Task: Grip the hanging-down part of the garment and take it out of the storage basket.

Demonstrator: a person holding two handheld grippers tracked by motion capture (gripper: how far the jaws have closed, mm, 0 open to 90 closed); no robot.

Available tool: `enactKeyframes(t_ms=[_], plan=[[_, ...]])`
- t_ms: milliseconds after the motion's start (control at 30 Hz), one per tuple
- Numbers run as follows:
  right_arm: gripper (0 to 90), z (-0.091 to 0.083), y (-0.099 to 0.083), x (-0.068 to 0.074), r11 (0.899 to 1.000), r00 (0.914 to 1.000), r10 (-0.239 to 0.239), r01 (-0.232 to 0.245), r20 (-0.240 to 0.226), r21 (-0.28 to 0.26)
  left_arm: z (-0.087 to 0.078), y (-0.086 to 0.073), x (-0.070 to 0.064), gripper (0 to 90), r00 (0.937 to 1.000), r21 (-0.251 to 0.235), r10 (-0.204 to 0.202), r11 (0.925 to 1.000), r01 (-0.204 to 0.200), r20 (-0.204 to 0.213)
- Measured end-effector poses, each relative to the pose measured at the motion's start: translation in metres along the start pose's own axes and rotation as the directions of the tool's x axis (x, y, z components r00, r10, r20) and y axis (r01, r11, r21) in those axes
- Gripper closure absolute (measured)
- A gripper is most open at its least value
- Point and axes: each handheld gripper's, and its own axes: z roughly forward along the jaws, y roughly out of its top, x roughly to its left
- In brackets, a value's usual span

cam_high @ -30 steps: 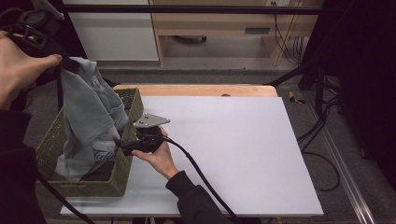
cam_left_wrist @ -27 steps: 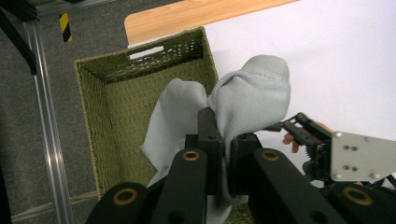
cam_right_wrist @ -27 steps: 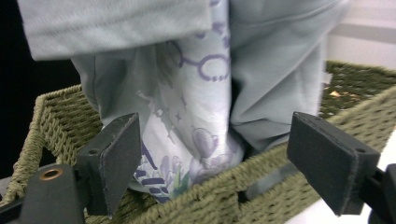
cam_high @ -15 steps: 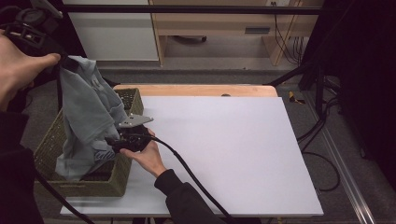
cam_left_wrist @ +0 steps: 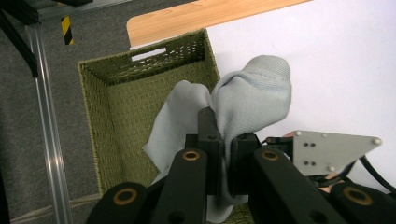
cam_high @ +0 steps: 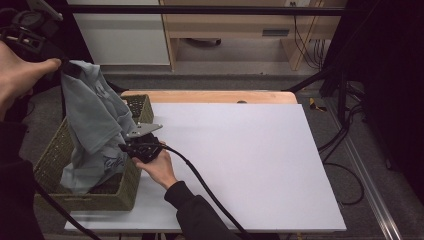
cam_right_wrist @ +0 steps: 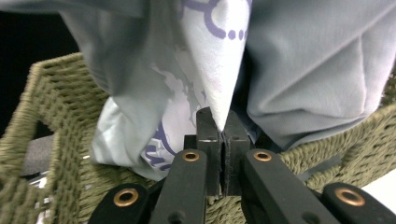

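White worktop; both tongs pinch grey shirt over basket; thin fold may slip.

Pale grey-blue printed shirt hanging, bunched, lower end inside green wicker basket at table's left.

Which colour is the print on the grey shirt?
Purple, on the light grey shirt. The right gripper view shows it best.
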Motion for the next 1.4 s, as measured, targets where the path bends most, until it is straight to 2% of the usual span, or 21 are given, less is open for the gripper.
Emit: enactKeyframes(t_ms=[133,200,233,267,300,333,367,533,600,667,700,767,833,933,967,1000,1033,1100,1267,1400], plan=[[89.2,-0.013,0.007,0.001,1.0,0.9998,-0.01,0.01,-0.014,-0.025,-0.002,-0.002,0.003,85.8,1.0,-0.006,-0.006,1.0,0.006,-0.001],[89.3,-0.03,0.015,-0.001,0.998,0.9997,-0.02,0.019,-0.016,-0.068,-0.002,-0.004,0.005,85.8,1.0,-0.006,-0.009,0.9999,0.009,-0.002],[89.3,-0.03,0.015,-0.001,0.998,0.9997,-0.02,0.019,-0.016,-0.068,-0.002,-0.004,0.005,85.8,0.9999,-0.004,-0.011,0.9999,0.011,-0.001],[89.3,-0.044,0.021,-0.003,0.996,0.9997,-0.018,0.017,-0.015,-0.091,-0.002,-0.005,0.006,85.8,0.9999,-0.005,-0.017,0.9999,0.016,-0.004],[89.3,-0.044,0.021,-0.003,0.996,0.9997,-0.018,0.017,-0.015,-0.091,-0.002,-0.005,0.006,85.8,0.9999,-0.005,-0.017,0.9999,0.016,-0.004],[89.4,-0.057,0.027,-0.006,0.994,0.9997,-0.025,0.024,-0.008,-0.109,-0.002,-0.006,0.007,85.8,0.9999,-0.009,-0.014,0.9999,0.014,-0.003],[89.3,-0.064,0.029,-0.006,0.993,0.9996,-0.027,0.026,-0.004,-0.114,-0.002,-0.006,0.007,85.8,0.9999,-0.009,-0.015,0.9998,0.015,0.002],[89.4,-0.094,0.036,-0.008,0.989,0.9985,-0.052,0.054,0.018,-0.141,-0.004,-0.007,0.005,85.8,0.9999,-0.012,-0.015,0.9998,0.015,-0.002],[89.5,-0.099,0.037,-0.009,0.988,0.9982,-0.056,0.059,0.021,-0.145,-0.004,-0.007,0.004,85.8,0.9999,-0.014,-0.014,0.9998,0.014,-0.005],[89.5,-0.114,0.041,-0.009,0.985,0.9968,-0.07,0.075,0.037,-0.152,-0.005,-0.007,0.003,85.8,0.9999,-0.017,-0.012,0.9998,0.012,-0.005],[89.5,-0.114,0.041,-0.009,0.985,0.9968,-0.07,0.075,0.037,-0.152,-0.005,-0.007,0.003,85.8,0.9999,-0.017,-0.012,0.9998,0.012,-0.005],[89.5,-0.127,0.043,-0.009,0.983,0.9949,-0.084,0.092,0.056,-0.161,-0.005,-0.008,0.002,85.8,0.9999,-0.016,-0.013,0.9998,0.013,-0.006],[89.5,-0.132,0.045,-0.009,0.982,0.9946,-0.083,0.093,0.062,-0.165,-0.003,-0.008,0.003,85.8,0.9999,-0.012,-0.014,0.9998,0.014,-0.007],[89.5,-0.151,0.049,-0.012,0.978,0.9939,-0.077,0.09,0.079,-0.189,-0.001,-0.009,0.003,85.8,0.9999,-0.009,-0.014,0.9999,0.014,-0.006],[89.5,-0.151,0.049,-0.012,0.978,0.9939,-0.077,0.09,0.079,-0.189,0.0,-0.009,0.003,85.8,0.9999,-0.011,-0.015,0.9998,0.015,-0.005],[89.5,-0.16,0.051,-0.014,0.975,0.9932,-0.075,0.092,0.089,-0.201,0.001,-0.009,0.004,85.8,0.9998,-0.008,-0.019,0.9998,0.019,-0.004],[89.5,-0.16,0.051,-0.014,0.975,0.9932,-0.075,0.092,0.089,-0.201,0.001,-0.009,0.004,85.8,0.9998,-0.008,-0.019,0.9998,0.019,-0.004],[89.5,-0.173,0.053,-0.016,0.973,0.9922,-0.073,0.093,0.101,-0.212,0.002,-0.009,0.003,85.8,0.9999,-0.009,-0.016,0.9998,0.016,0.005],[89.5,-0.186,0.055,-0.016,0.97,0.9904,-0.078,0.102,0.114,-0.221,0.002,-0.007,0.0,85.7,0.9999,-0.007,-0.006,1.0,0.006,0.014],[89.5,-0.199,0.062,-0.015,0.962,0.9866,-0.086,0.118,0.139,-0.245,0.004,-0.005,-0.005,85.8,0.9999,-0.008,0.003,1.0,-0.003,0.016]])
